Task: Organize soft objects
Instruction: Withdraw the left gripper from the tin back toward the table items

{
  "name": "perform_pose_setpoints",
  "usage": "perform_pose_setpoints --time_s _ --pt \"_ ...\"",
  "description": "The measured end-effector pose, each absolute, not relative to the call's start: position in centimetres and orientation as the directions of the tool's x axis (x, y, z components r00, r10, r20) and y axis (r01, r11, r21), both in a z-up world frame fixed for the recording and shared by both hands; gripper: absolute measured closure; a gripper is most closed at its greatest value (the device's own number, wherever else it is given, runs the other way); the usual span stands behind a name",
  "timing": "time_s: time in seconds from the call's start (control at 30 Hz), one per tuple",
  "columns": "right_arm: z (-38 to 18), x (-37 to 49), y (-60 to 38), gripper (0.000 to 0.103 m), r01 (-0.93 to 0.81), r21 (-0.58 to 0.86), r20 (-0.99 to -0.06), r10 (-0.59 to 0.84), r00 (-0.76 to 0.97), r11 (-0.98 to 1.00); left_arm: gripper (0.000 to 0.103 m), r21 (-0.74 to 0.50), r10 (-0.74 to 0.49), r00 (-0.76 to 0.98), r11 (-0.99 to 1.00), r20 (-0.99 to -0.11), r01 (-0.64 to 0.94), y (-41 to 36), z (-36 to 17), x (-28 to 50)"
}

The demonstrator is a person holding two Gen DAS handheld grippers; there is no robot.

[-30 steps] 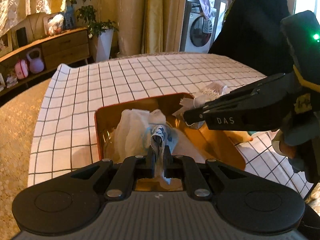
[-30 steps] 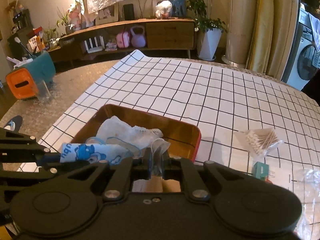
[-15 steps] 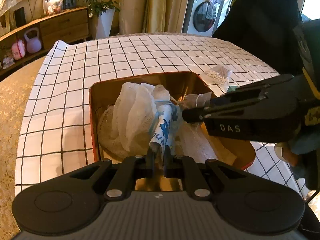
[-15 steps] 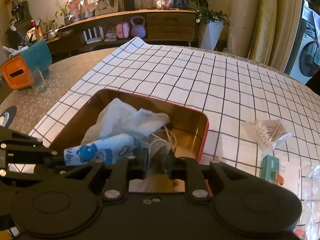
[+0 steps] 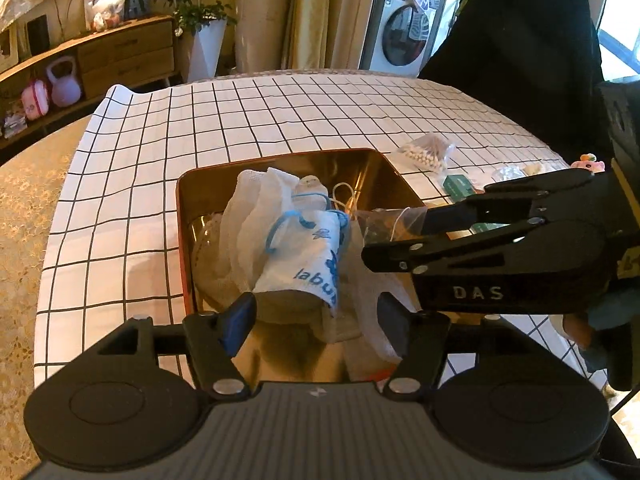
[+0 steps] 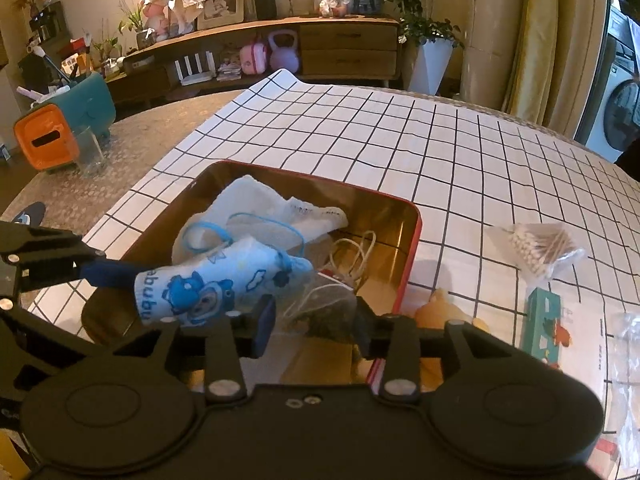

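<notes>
A red-rimmed gold tin (image 5: 184,216) (image 6: 412,240) sits on the checked tablecloth. In it lie white gauze cloths (image 5: 248,216) (image 6: 256,204), a blue-printed face mask (image 5: 308,252) (image 6: 208,284) and a clear bag with string (image 5: 380,220) (image 6: 324,300). My left gripper (image 5: 316,312) is open, its fingers either side of the mask's near end. My right gripper (image 6: 312,320) is open around the clear bag, over the tin's near corner; it also shows in the left wrist view (image 5: 392,236).
A bag of cotton swabs (image 6: 540,244) (image 5: 424,152), a small green box (image 6: 544,328) (image 5: 458,184) and clear plastic wrap (image 6: 628,340) lie right of the tin. An orange-teal box (image 6: 60,132) and a glass (image 6: 90,152) stand at the far left.
Both grippers have opened: the left let go of the mask, the right let go of the clear bag. Both items now lie in the tin.
</notes>
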State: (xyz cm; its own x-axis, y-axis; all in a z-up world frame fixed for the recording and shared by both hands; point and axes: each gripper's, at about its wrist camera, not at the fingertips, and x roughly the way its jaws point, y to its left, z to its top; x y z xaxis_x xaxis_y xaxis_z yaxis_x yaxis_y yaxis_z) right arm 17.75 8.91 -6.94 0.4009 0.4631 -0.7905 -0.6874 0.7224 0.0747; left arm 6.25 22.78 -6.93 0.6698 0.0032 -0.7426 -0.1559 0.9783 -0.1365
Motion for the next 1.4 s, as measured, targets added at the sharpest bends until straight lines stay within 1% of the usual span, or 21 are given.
perform_pose_setpoints --time_s 0.03,0.1,0.3,0.47,0.63,0.67,0.7,0.77,0.83,1.13,1.2,1.4 --pt "-6.7 17.7 8.8 0.056 -0.688 0.075 -0.787 0.466 0.403 0.722 0.036 -0.135 0.003 0.670 0.979 -0.743 -0.155 22.7 -6.8 6.1" --pt "-6.2 17.3 8.4 0.049 -0.689 0.077 -0.780 0.474 0.408 0.720 0.034 -0.126 0.013 0.668 0.979 -0.744 -0.159 22.6 -6.6 5.8" --pt "-4.5 16.5 7.2 0.041 -0.687 0.094 -0.754 0.502 0.424 0.720 0.034 -0.113 0.030 0.695 0.981 -0.718 -0.160 22.1 -5.0 4.4" --pt "-2.5 15.8 5.8 0.039 -0.679 0.119 -0.724 0.532 0.439 0.724 0.034 -0.107 0.038 0.728 0.983 -0.685 -0.152 21.2 -3.0 3.5" --pt "-0.4 14.7 4.3 0.035 -0.683 0.136 -0.696 0.560 0.449 0.717 0.034 -0.097 0.035 0.753 0.987 -0.657 -0.130 19.6 -1.4 3.1" --pt "-0.1 14.5 4.0 0.034 -0.685 0.142 -0.691 0.567 0.448 0.714 0.033 -0.097 0.030 0.756 0.988 -0.654 -0.123 19.3 -1.2 3.1" --pt "0.3 14.2 3.5 0.032 -0.685 0.145 -0.684 0.573 0.452 0.714 0.030 -0.098 0.023 0.759 0.989 -0.651 -0.114 18.9 -1.0 3.0" --pt "1.1 13.8 2.8 0.032 -0.683 0.151 -0.672 0.581 0.459 0.714 0.026 -0.102 0.014 0.768 0.989 -0.640 -0.103 18.2 -0.5 2.9" --pt "1.9 13.4 1.8 0.031 -0.681 0.156 -0.659 0.589 0.468 0.715 0.026 -0.105 0.004 0.776 0.990 -0.631 -0.090 17.5 0.0 2.9" --pt "4.7 11.9 -2.8 0.022 -0.652 0.159 -0.600 0.597 0.533 0.742 0.023 -0.105 -0.024 0.798 0.993 -0.602 -0.048 14.1 1.7 3.2" --pt "5.2 11.7 -4.1 0.020 -0.637 0.168 -0.586 0.596 0.549 0.752 0.019 -0.109 -0.032 0.803 0.993 -0.595 -0.041 13.5 2.0 3.4" --pt "6.0 11.4 -8.4 0.018 -0.583 0.166 -0.561 0.562 0.607 0.795 0.019 -0.151 -0.068 0.808 0.988 -0.585 -0.026 11.6 2.2 4.4"
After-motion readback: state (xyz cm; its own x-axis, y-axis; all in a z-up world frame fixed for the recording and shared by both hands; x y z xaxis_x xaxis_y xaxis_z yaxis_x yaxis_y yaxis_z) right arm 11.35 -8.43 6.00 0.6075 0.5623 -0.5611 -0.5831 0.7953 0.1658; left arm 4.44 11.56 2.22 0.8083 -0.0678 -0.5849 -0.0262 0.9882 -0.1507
